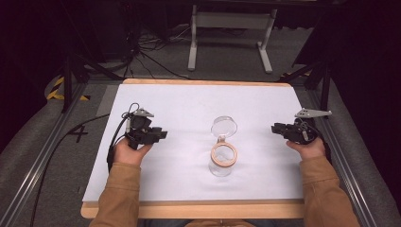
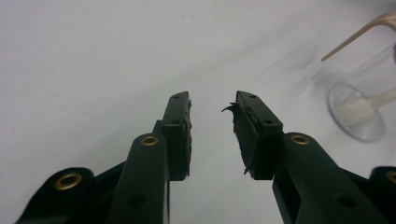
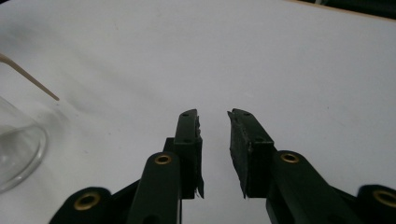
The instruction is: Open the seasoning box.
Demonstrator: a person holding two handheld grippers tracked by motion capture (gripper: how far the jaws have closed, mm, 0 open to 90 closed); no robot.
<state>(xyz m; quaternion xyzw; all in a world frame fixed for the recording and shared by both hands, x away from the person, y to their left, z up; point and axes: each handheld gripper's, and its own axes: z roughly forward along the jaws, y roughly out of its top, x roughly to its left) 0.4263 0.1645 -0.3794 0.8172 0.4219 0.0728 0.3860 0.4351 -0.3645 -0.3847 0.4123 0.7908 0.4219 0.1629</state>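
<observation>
Left gripper [image 1: 162, 134], right gripper [image 1: 275, 127] parted, empty; white table [image 1: 189, 101], grey floor [image 1: 156, 66].

Dim room, grey carpet floor [image 1: 33, 142], white-topped table [image 1: 189, 101]

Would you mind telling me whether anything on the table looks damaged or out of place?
The black pads on the left tool look frayed, with torn bits curling off the edges. The clear glass jar stands upright with its hinged lid flipped open; nothing has spilled.
</observation>
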